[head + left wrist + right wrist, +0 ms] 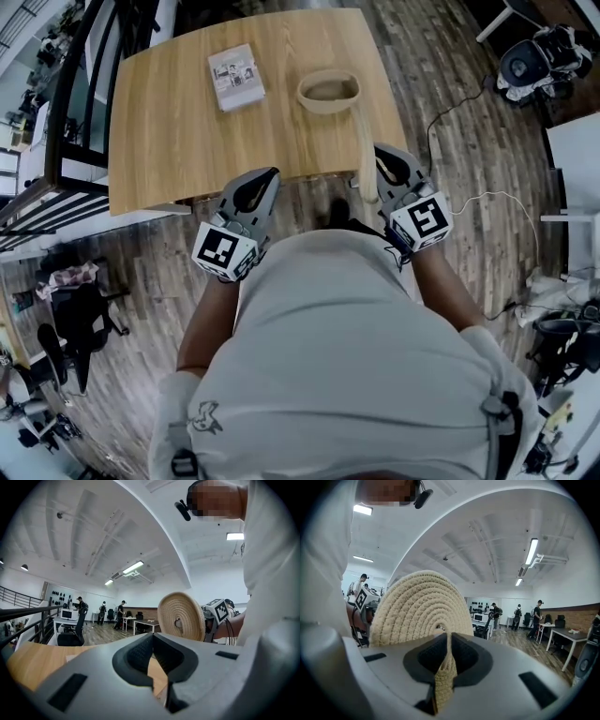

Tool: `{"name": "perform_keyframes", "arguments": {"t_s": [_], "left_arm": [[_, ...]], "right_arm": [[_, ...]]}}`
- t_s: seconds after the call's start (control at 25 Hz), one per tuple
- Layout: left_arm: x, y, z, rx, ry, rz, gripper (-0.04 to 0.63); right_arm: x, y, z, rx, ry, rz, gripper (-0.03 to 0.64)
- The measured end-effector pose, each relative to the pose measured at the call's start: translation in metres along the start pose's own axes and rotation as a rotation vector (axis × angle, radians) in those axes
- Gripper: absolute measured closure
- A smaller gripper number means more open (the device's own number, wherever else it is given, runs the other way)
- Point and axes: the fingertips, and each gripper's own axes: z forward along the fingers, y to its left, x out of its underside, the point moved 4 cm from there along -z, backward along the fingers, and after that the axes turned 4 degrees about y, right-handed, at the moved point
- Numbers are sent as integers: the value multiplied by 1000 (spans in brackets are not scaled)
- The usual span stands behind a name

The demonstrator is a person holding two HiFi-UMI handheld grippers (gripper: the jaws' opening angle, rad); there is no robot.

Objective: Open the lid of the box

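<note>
R tool clamped on round coiled-rope lid; L tool jaws together, empty.

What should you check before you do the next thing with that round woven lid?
1. Right claw pinches the woven lid by its edge: ok.
2. Basket on the table stands open, lid off: ok.
3. Left claw is shut and empty: ok.
4. Bare table space to put the lid down: ok.
5. What is inside the basket: cannot tell.
</note>
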Motion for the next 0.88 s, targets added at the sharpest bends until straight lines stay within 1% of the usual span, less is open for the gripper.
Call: {"name": "perform_keyframes", "arguments": {"t_s": [0.16, 0.32, 0.56, 0.76, 0.88], "left_arm": [[-3, -13, -1, -5, -8, 6, 589], [-7, -30, 6, -15, -20, 16, 589], [-7, -68, 25, -61, -28, 16, 589], [-3, -103, 40, -121, -40, -12, 589], [-4, -130, 46, -128, -35, -4, 589]], "right_arm": [[3, 2, -19, 11, -5, 9, 583], [9, -2, -36, -3, -12, 10, 583], [23, -11, -67, -56, -28, 19, 583], [32, -17, -100, -112, -40, 51, 583], [39, -20, -121, -138, -45, 51, 583]]}}
